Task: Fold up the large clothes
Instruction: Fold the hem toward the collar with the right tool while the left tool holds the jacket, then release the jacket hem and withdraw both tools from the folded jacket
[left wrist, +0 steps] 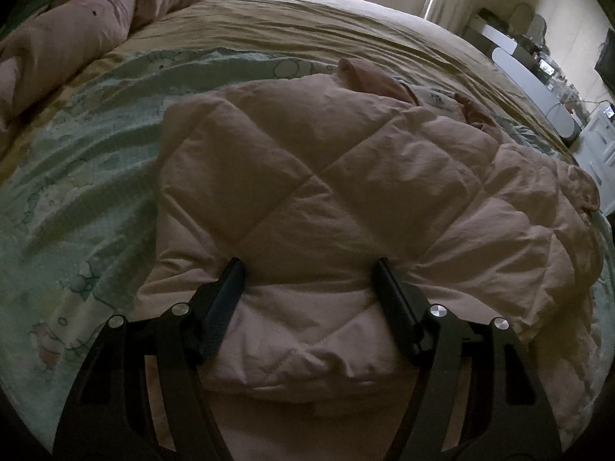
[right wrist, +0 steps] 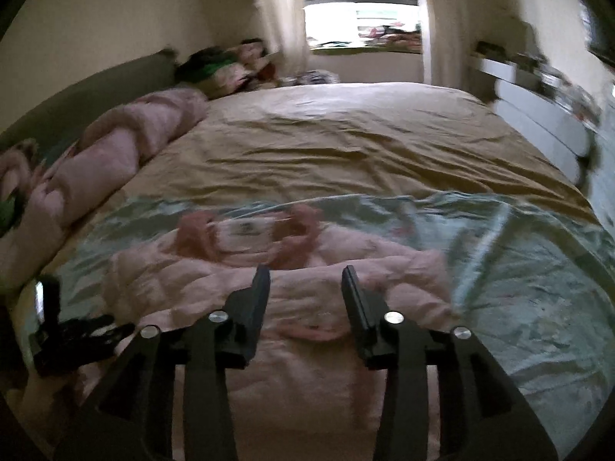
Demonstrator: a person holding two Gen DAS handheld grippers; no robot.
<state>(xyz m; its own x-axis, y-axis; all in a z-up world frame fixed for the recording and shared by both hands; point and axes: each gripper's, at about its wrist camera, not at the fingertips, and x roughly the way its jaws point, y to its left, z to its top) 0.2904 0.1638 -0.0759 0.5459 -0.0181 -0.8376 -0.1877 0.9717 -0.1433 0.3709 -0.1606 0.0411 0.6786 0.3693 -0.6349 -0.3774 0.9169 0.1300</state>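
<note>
While the pink quilted jacket (left wrist: pixel 326 199) lies folded on the bed (left wrist: pixel 307 27), both grippers work at its near edge.

Left gripper (left wrist: pixel 309 265) has its jaws pressed into a thick fold of the jacket, gripping it. Right gripper (right wrist: pixel 305 272) hovers over the same garment with jaws parted, nothing between them. A mint printed sheet (right wrist: pixel 538 288) lies under the jacket; a pink duvet (right wrist: pixel 127 146) is bunched along the bed's left side.

Dim bedroom. Wide bed (right wrist: pixel 346 142) under tan sheet; bright window (right wrist: pixel 359 11) beyond, pale curtains (right wrist: pixel 282 15) either side. White dresser (right wrist: pixel 538 119) along right wall, cluttered.
</note>
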